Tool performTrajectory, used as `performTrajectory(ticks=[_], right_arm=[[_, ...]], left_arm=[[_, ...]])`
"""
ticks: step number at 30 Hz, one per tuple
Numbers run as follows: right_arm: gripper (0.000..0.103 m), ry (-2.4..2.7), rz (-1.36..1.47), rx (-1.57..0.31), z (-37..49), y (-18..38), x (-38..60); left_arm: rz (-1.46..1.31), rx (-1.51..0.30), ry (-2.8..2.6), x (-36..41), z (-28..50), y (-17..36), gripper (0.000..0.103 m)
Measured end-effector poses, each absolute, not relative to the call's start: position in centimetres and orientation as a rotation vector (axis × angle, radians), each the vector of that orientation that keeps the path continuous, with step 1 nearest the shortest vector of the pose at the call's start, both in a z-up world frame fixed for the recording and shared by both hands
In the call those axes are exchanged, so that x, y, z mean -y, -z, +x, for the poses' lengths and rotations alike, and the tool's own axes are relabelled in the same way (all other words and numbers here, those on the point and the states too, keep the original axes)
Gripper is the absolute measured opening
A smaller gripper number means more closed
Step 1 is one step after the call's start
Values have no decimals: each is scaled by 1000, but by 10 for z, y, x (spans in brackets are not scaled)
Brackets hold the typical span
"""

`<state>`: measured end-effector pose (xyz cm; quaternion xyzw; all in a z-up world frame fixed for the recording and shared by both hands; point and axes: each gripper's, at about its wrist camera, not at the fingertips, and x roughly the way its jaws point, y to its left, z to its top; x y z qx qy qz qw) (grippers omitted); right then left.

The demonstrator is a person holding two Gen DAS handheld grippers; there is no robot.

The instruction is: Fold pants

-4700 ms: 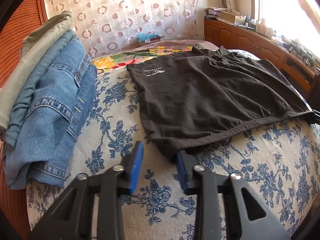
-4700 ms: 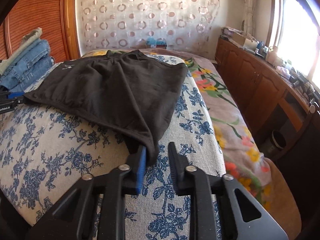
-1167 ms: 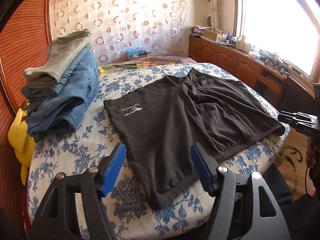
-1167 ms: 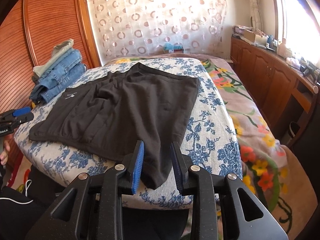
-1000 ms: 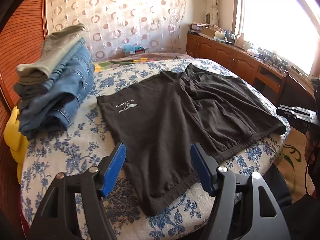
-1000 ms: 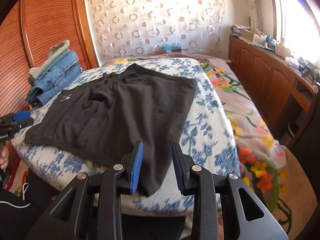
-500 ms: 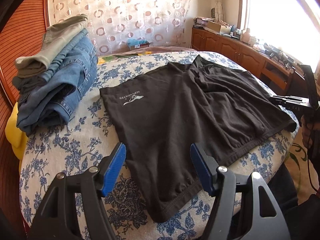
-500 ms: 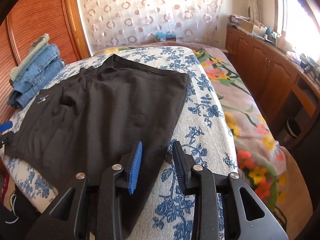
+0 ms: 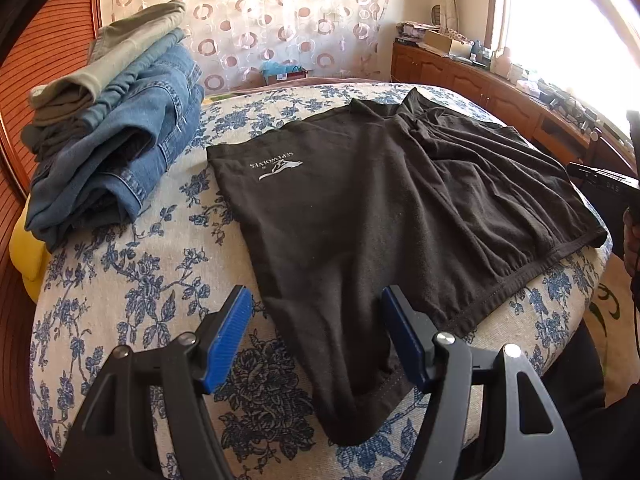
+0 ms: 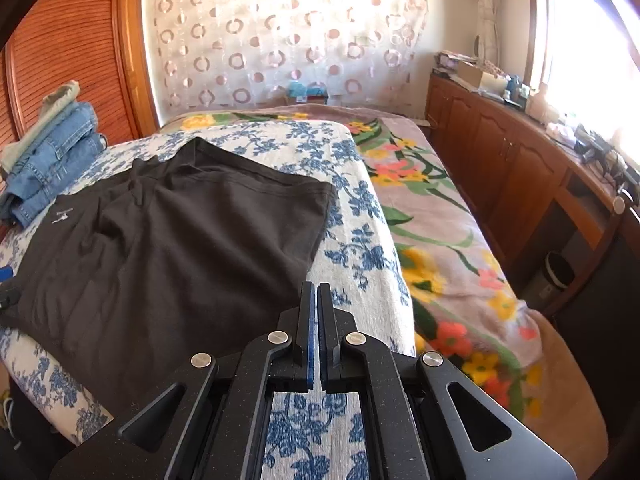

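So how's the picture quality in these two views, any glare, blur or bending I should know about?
Left wrist view: the window is blown out to white at upper right, the blue-flowered bedspread bulges with fisheye curve, and the black pants are sharp enough that their white logo reads. Right wrist view: the same window glare washes out the wooden cabinet top; the corners go dark.

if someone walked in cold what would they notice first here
Most likely the dark brown pants, spread flat across the middle of the blue-flowered bed cover. Next, the stack of folded jeans at the cover's far left edge. Close up, the left gripper stands open over the near pant hem, while the right gripper is shut at the opposite edge.
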<state>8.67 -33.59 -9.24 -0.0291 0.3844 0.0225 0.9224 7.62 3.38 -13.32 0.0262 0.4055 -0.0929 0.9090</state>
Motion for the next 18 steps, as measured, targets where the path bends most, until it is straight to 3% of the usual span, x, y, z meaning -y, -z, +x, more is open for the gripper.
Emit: performTrajectory(ticks=[2,7,11,13,18], right_arm=[[3,-58,-37,-787,82,91,336],[23,-106,-21,-792,60,90,325],[29,-136,-8,-810,43,93,316],[38,-138,-2,-816,36,93,313],[41,-138,9,-845,25,99,312]], left_arm=[[45,-838,194,-35,77,134,67],[43,-838,199,-34,77,136,67],[40,-831,201,-35,77,136,67],[41,-829,200,-34,76,136,67],[40,-815,201,-35,75,137,69]])
